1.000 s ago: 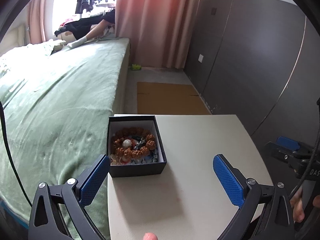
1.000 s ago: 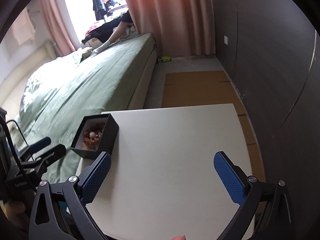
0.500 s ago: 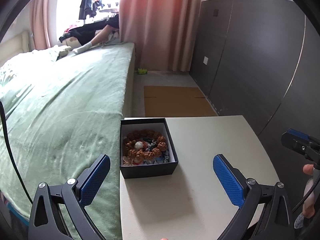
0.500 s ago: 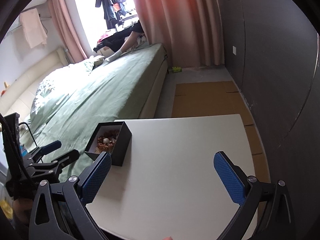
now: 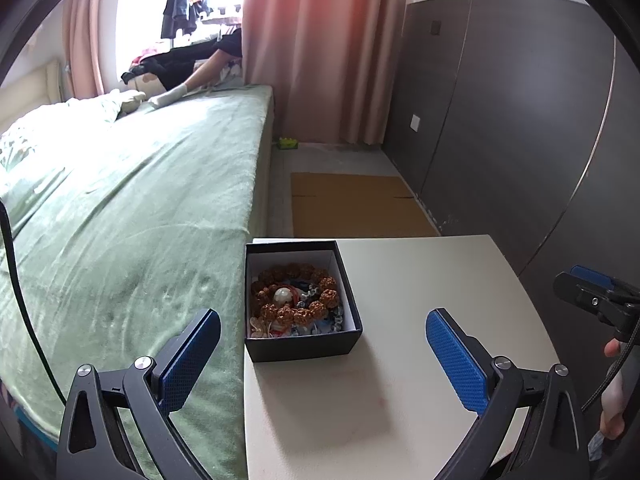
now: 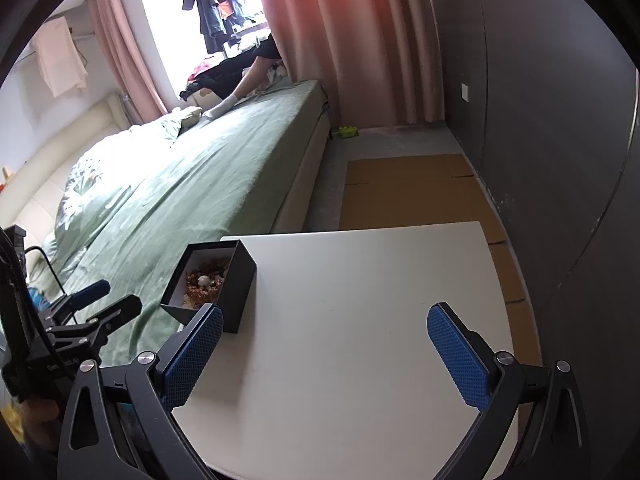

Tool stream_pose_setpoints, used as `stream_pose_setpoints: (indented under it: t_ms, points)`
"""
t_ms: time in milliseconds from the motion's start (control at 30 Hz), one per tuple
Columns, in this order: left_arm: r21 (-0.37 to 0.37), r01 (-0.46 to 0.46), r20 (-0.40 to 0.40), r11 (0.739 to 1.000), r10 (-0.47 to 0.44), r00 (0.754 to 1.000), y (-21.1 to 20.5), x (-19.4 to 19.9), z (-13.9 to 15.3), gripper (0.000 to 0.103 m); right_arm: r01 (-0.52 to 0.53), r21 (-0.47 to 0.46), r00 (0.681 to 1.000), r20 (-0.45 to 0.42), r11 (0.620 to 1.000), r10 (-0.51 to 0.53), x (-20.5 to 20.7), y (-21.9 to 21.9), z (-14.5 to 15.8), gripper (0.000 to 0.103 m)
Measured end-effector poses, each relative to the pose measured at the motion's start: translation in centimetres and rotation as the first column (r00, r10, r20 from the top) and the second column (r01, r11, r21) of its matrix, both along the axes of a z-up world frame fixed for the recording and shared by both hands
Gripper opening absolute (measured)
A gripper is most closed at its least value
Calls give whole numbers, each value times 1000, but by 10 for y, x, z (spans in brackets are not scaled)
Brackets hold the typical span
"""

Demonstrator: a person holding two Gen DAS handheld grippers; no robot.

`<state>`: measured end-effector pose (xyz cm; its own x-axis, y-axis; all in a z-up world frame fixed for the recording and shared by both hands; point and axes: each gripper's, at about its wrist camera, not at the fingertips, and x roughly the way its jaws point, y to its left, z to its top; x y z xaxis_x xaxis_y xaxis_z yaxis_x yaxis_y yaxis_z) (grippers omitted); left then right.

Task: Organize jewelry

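A black open box [image 5: 304,344] sits at the far left corner of the white table [image 5: 420,320]. It holds a brown bead bracelet [image 5: 296,312] with a white bead and other small jewelry. My left gripper [image 5: 324,360] is open and empty, held back from the box, just near of it. My right gripper [image 6: 324,356] is open and empty over the table's near half, to the right of the box [image 6: 236,292]. Each gripper shows at the edge of the other's view.
A bed with a green cover [image 5: 120,220] lies against the table's left side. A dark wall [image 5: 520,120] stands to the right. Flat cardboard [image 5: 352,204] lies on the floor beyond the table. A person lies at the bed's far end.
Both views have shifted: the box now sits further right and lower in the left wrist view and nearer in the right wrist view. Both grippers stay open.
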<state>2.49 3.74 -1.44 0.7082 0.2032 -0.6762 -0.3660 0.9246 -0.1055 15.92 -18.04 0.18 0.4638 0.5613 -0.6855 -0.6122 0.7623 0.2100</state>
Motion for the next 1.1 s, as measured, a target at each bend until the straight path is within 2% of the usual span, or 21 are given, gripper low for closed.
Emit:
stream_pose_setpoints:
  t_ms: [1100]
  points:
    - [14,-8,11,1000,8,1000,-4,3,4,102,11,4,1000,1,1000,-11,1,2,4,103]
